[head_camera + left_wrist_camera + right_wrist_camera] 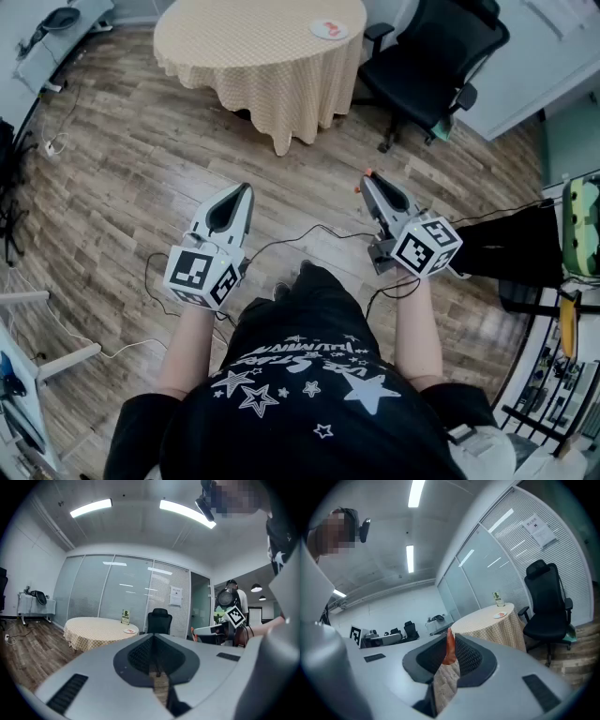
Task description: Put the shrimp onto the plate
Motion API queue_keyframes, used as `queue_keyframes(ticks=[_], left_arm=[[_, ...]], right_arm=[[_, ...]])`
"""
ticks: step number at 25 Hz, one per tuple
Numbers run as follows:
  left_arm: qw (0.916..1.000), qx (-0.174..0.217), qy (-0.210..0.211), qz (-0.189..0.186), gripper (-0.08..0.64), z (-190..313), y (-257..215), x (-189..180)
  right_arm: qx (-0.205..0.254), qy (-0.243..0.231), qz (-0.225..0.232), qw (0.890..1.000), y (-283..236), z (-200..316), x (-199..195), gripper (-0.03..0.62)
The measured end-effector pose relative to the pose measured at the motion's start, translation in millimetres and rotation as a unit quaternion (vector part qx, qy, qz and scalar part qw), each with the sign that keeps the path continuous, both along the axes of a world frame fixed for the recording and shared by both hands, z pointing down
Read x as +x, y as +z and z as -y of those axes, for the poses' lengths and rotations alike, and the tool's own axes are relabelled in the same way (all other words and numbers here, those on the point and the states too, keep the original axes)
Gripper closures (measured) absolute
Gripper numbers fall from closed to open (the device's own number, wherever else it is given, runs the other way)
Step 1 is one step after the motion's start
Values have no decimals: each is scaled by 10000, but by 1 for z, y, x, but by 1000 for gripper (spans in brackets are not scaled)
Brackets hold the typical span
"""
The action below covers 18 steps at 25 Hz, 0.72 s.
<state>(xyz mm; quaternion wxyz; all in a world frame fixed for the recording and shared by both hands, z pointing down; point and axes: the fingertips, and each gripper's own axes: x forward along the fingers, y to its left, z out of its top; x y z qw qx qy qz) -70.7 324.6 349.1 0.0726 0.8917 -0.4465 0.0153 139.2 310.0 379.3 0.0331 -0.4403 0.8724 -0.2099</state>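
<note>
Currently the right claw [449, 634] is clamped on the shrimp [450, 651], with the orange end poking past the jaws. It's held over the floor, well apart from the table [244, 47]. The left claw [153, 638] has its jaws together with nothing in them. The plate [328, 29] sits near the table's far edge, by the black chair [431, 56]. Suggest: keep the squeeze steady while closing in, centre over the plate, and release low so it doesn't bounce off.
</note>
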Motion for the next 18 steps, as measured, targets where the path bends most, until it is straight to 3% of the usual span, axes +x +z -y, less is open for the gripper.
queue_keyframes(ticks=[7,18], left_arm=[[9999,-52,-129,-79,551,11,-5,8],[9998,-9,-140,-168,551,7,-4,10]], right_arm=[[77,55,53,9999,-7,15,9,528],[85,-242,-341,9991,-6,2,-9,528]])
